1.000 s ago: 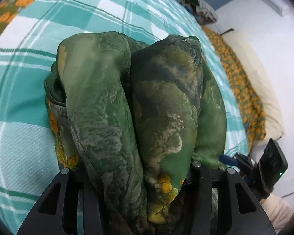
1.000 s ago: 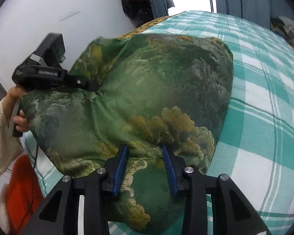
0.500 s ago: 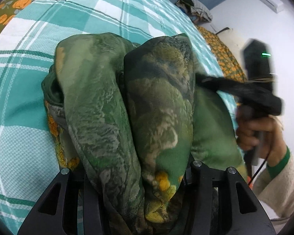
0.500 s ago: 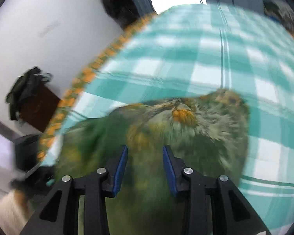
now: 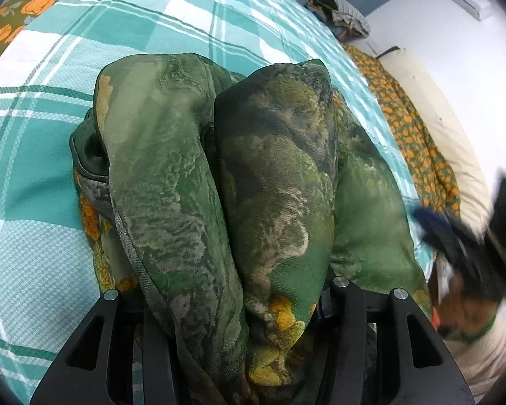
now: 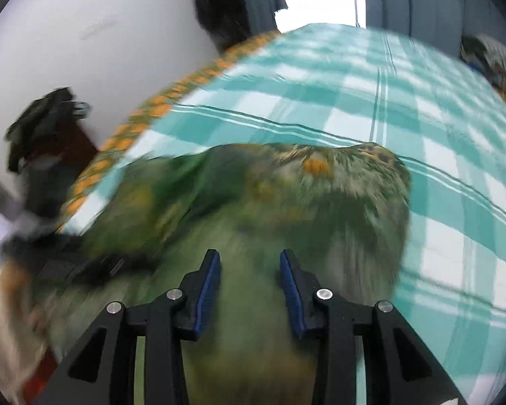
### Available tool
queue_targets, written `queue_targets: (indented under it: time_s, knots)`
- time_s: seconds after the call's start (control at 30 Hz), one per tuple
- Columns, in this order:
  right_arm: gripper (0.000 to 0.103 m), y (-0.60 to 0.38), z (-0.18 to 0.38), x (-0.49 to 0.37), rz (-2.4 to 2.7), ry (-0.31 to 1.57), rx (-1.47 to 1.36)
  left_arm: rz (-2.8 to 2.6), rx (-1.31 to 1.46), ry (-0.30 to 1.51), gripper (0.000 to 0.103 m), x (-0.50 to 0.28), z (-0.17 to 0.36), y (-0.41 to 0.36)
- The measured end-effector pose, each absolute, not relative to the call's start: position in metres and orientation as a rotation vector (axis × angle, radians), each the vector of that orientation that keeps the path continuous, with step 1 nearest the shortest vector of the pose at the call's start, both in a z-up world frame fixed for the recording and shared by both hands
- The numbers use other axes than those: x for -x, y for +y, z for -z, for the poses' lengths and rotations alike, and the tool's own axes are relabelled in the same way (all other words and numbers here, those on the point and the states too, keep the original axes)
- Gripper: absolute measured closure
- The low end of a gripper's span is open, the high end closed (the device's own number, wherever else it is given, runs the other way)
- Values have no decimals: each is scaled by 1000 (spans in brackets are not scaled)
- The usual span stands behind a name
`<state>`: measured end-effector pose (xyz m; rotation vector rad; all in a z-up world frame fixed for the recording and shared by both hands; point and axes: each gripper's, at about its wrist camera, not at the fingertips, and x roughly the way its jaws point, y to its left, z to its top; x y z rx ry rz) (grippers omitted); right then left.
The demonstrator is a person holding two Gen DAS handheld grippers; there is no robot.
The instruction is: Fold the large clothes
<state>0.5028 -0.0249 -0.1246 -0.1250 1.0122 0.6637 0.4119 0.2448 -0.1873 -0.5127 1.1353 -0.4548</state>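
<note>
A green garment with yellow-orange print lies bunched on the teal checked bedspread. Two thick folds of it rise between the jaws of my left gripper, which is shut on them; the cloth hides its fingertips. In the right wrist view the same garment spreads blurred under my right gripper. Its blue pads stand apart with their inner faces bare, just above the cloth. The right gripper also shows as a blur at the right edge of the left wrist view, beside the garment.
The bed's orange flowered border runs along its right edge, with a cream pillow beyond. A pile of clothes lies at the far end. A white wall and a dark cabinet stand left of the bed. A person's sleeve is low right.
My right gripper swung across the garment, out to its right side. The left gripper stays clamped on the bunched folds and has barely moved.
</note>
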Motion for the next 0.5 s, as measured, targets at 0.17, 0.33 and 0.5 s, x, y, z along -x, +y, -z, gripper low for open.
queue_targets:
  time_s: [0.17,0.33,0.5]
  knots:
    - [66,-65,110,-425,-678,970,52,450,511,1135,53,-412,187,242]
    - [66,-75,150,-421,-644,1048,-86,441,510,1122,53,-408,189,241]
    - [67,-71,180,-433,-662,1115,-94,426,511,1117,52,-404,191,238]
